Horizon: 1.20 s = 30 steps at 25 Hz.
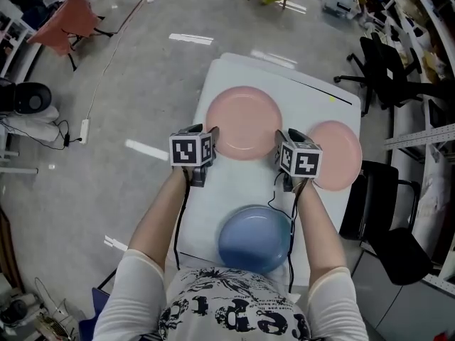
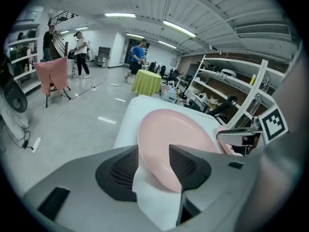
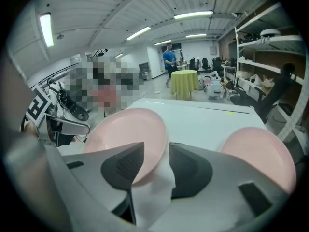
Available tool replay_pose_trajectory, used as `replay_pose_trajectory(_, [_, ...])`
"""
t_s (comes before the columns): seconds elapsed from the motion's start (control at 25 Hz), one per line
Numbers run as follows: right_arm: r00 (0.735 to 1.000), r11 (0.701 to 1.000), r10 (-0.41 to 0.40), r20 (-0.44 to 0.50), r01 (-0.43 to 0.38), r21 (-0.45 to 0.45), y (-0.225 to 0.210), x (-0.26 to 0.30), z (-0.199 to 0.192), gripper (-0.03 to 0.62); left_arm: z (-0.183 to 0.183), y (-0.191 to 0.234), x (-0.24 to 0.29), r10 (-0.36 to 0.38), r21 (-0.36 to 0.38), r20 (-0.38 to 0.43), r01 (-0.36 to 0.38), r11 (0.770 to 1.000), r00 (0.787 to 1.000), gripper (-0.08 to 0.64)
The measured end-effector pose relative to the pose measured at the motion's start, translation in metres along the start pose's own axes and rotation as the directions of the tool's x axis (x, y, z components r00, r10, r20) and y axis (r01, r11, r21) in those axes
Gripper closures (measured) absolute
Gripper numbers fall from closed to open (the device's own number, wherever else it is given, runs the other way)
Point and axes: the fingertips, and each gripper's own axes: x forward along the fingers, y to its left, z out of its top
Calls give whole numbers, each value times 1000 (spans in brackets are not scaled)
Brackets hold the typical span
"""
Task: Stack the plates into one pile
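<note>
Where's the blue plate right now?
In the head view, the blue plate sits at the near edge of the white table, between the person's forearms, on the near side of the big pink plate.

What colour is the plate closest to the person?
Blue. That plate shows best in the head view.

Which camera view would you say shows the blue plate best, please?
The head view: the blue plate shows nearly whole on the table's near end. Neither gripper view shows it; both face the large pink plate.
</note>
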Motion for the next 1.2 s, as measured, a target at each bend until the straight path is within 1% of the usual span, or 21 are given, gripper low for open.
replay_pose_trajectory(0.16, [997, 1000, -24, -69, 24, -4, -3, 28, -2, 443, 10, 25, 24, 40, 15, -41, -40, 999, 998, 347])
replay_pose_trajectory(0.28, [997, 999, -34, -76, 32, -22, -2, 42, -3, 443, 12, 32, 40, 10, 17, -69, -9, 1000, 998, 353])
replay_pose_trajectory(0.32, [996, 999, -36, -79, 34, -27, -2, 46, -4, 443, 12, 31, 44, -5, 21, -72, 7, 1000, 997, 385])
replay_pose_trajectory(0.4, [995, 999, -46, -86, 44, -23, -3, 51, -9, 446, 11, 31, 49, -23, 21, -78, 25, 999, 997, 404])
replay_pose_trajectory(0.48, [994, 999, -51, -94, 50, -16, -6, 56, -12, 459, 10, 33, 53, -26, 9, -83, 27, 1000, 996, 470])
replay_pose_trajectory(0.56, [994, 999, -43, -102, 42, -10, -7, 60, -14, 489, 10, 35, 58, -25, 3, -83, 25, 1000, 996, 507])
replay_pose_trajectory(0.72, [994, 1000, -26, -102, 26, -5, -5, 63, -12, 503, 13, 35, 62, -52, 12, -79, 53, 999, 995, 511])
replay_pose_trajectory(0.8, [994, 1000, -19, -106, 18, -8, -4, 63, -11, 508, 13, 36, 62, -76, -12, -79, 75, 997, 994, 517])
replay_pose_trajectory(0.88, [993, 1000, -14, -116, 12, -20, -2, 63, -12, 508, 11, 36, 61, -81, -26, -85, 79, 997, 993, 521])
replay_pose_trajectory(1.04, [991, 1000, -15, -137, 12, -20, 1, 57, -17, 509, 9, 35, 55, -64, 20, -107, 66, 998, 992, 520])
replay_pose_trajectory(1.2, [993, 1000, -10, -114, 10, 2, 5, 42, -16, 512, 9, 30, 43, -76, 23, -92, 78, 997, 993, 520])
